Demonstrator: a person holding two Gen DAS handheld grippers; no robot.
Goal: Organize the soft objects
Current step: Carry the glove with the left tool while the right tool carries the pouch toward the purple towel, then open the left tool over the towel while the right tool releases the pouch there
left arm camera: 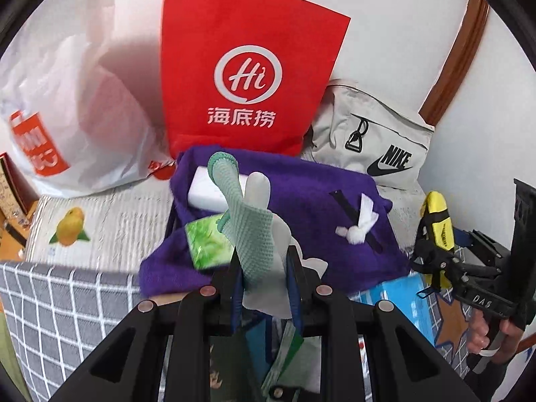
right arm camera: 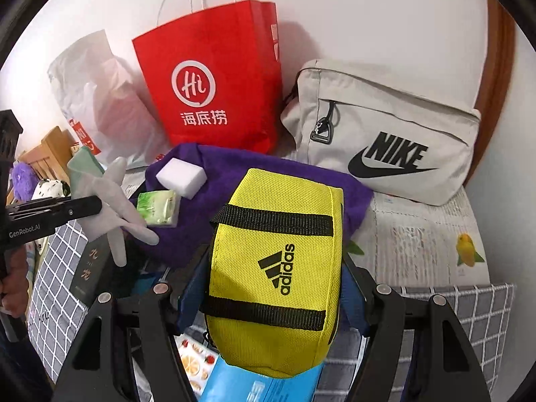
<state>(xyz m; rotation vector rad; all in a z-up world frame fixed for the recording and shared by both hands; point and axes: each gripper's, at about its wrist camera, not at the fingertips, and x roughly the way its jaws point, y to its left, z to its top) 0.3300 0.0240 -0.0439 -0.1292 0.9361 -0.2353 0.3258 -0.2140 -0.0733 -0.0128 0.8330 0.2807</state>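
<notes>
above the purple cloth (left arm camera: 301,194), left gripper (left arm camera: 264,268) clamped on a grey-green glove (left arm camera: 249,221). right gripper (right arm camera: 274,281) grips a yellow adidas pouch (right arm camera: 274,268). white sponge (right arm camera: 181,176) and green tissue pack (right arm camera: 157,207) lie on the cloth.

Right gripper (right arm camera: 273,288) clamped yellow Adidas pouch (right arm camera: 273,268) above purple cloth (right arm camera: 214,201). Left gripper (right arm camera: 97,205) held grey glove (right arm camera: 114,201). Red bag (right arm camera: 214,80) stood behind.
</notes>
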